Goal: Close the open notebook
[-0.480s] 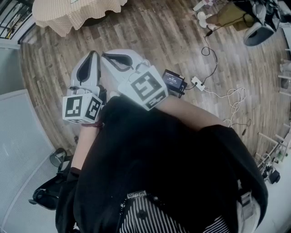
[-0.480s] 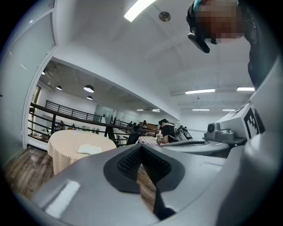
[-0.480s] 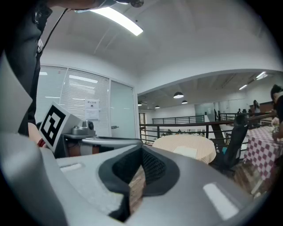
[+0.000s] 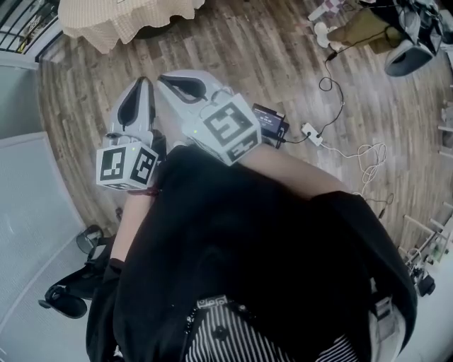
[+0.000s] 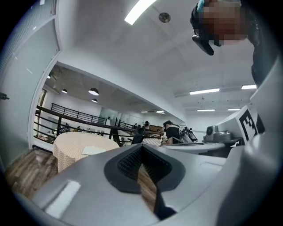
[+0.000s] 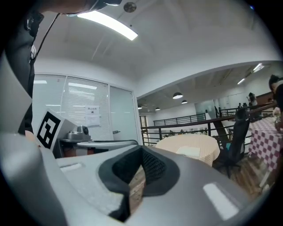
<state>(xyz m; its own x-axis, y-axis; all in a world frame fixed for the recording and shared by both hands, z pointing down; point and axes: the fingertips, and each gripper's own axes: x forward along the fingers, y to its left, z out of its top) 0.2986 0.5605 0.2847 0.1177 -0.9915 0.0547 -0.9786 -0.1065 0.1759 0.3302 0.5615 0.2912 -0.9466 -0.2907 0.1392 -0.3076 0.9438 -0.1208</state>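
Both grippers are held side by side close to the person's chest, above a wooden floor (image 4: 233, 49). My left gripper (image 4: 145, 82) is shut with nothing between its jaws; in the left gripper view (image 5: 141, 146) the tips meet. My right gripper (image 4: 165, 78) is likewise shut and empty, as the right gripper view (image 6: 142, 150) shows. Ahead stands a round table with a beige cloth (image 4: 120, 18). On it lies a flat pale thing (image 6: 190, 151), perhaps the notebook (image 5: 95, 150); it is too far away to tell whether it is open.
A black box (image 4: 269, 124), a power strip (image 4: 309, 131) and loose white cables (image 4: 364, 159) lie on the floor at the right. A chair base (image 4: 67, 300) is at the lower left. A railing (image 5: 70, 115) runs behind the table. A chequered table (image 6: 265, 132) stands at the right.
Both grippers stay together in front of the body, still shut. Only the head view has shifted slightly.
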